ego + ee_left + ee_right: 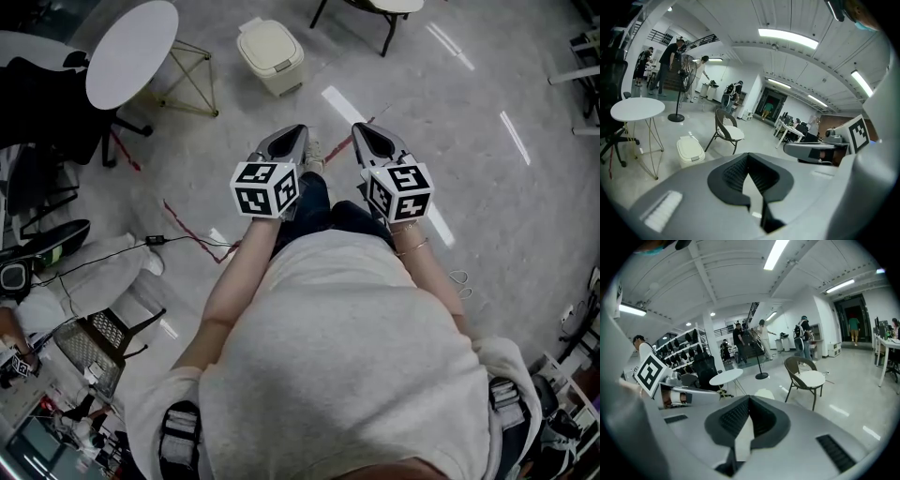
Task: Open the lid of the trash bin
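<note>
The trash bin (271,56), a squat cream plastic box with rounded corners and its flat lid down, stands on the glossy grey floor (422,103) well ahead of the person, near a round white table (131,52) on thin wire legs. The left gripper (297,133) and right gripper (362,131) are held side by side at the waist. Each smooth grey shell tapers to ribbed black fingers (735,174) clenched tip to tip on nothing.

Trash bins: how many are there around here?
1. The cream trash bin stands on the floor, lid shut, between the round table and a chair. More could be hidden beyond view.
</note>
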`<state>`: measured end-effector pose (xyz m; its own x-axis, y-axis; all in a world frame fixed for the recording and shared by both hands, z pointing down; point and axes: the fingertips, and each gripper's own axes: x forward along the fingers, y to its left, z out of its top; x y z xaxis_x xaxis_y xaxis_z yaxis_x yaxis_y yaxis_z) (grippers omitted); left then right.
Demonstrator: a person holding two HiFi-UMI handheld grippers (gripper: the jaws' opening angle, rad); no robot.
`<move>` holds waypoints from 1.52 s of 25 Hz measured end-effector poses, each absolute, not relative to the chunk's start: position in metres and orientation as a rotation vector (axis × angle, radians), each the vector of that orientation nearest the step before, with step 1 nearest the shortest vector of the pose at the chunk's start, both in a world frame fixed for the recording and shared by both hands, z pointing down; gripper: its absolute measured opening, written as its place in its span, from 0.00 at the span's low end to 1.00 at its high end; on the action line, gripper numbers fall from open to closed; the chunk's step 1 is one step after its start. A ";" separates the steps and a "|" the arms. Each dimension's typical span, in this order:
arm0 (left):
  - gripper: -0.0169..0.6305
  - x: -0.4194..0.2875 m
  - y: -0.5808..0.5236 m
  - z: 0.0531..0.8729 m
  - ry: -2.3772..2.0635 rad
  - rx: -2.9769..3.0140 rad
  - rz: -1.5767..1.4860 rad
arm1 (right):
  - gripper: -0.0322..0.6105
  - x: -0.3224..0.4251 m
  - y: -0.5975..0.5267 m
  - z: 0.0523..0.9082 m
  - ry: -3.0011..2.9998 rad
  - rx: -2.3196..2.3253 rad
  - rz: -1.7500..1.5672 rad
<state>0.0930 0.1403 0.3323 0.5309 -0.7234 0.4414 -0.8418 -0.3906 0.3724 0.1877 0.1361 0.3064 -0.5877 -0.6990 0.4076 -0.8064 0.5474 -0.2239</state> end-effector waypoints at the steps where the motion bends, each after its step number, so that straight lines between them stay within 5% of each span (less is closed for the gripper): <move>1: 0.04 0.091 0.134 0.335 -1.266 2.207 0.276 | 0.06 0.188 0.130 0.309 -2.510 1.253 0.573; 19: 0.04 0.031 -0.059 0.335 -1.240 2.249 0.290 | 0.06 0.091 -0.061 0.308 -2.541 1.005 0.518; 38: 0.04 -0.015 -0.119 0.353 -1.387 2.024 0.138 | 0.06 0.047 -0.141 0.319 -2.532 0.746 0.454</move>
